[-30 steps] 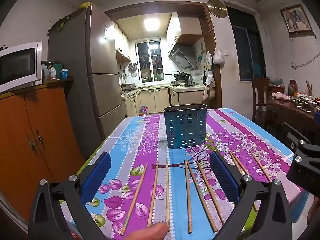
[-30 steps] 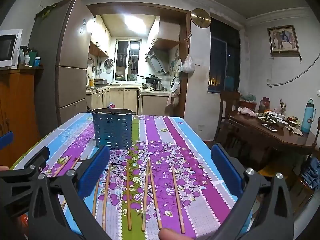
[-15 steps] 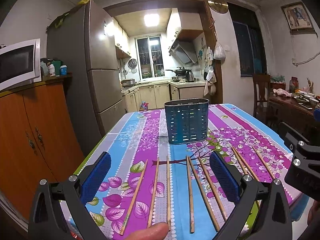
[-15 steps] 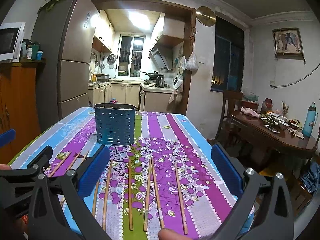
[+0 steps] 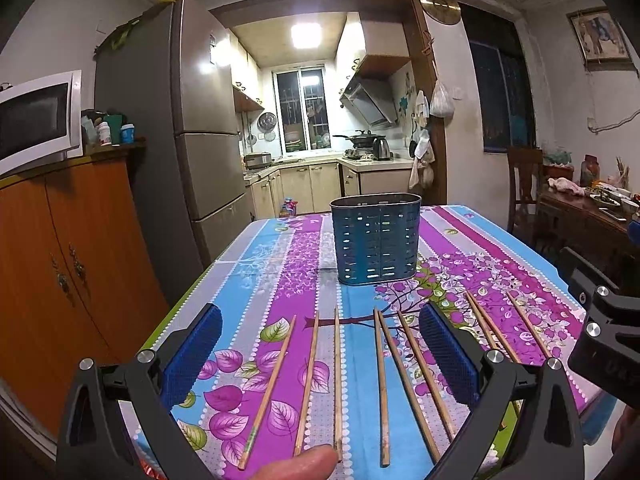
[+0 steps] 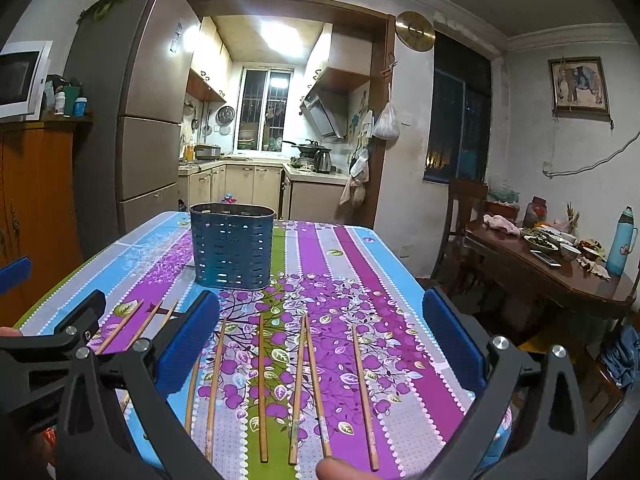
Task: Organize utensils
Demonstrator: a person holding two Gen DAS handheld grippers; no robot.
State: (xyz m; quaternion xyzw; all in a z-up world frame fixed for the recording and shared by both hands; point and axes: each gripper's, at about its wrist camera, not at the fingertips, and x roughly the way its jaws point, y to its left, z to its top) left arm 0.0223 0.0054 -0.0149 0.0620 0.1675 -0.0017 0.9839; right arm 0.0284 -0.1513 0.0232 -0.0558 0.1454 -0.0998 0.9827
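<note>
Several wooden chopsticks (image 5: 338, 376) lie side by side on the flowered tablecloth, pointing away from me; they also show in the right wrist view (image 6: 262, 384). A blue slotted utensil holder (image 5: 376, 238) stands upright beyond them; it also shows in the right wrist view (image 6: 232, 245). My left gripper (image 5: 320, 352) is open and empty, held above the near ends of the left chopsticks. My right gripper (image 6: 320, 340) is open and empty above the right chopsticks. Each gripper shows at the edge of the other's view.
The table (image 5: 280, 264) has its left edge near an orange cabinet (image 5: 52, 264) and a fridge (image 5: 192, 128). A dark wooden table (image 6: 560, 276) with dishes and a chair (image 6: 464, 220) stand to the right. The kitchen lies behind.
Both views have tilted and lowered slightly, so the table and holder sit lower in the frames. Both grippers remain open and the chopsticks have not moved.
</note>
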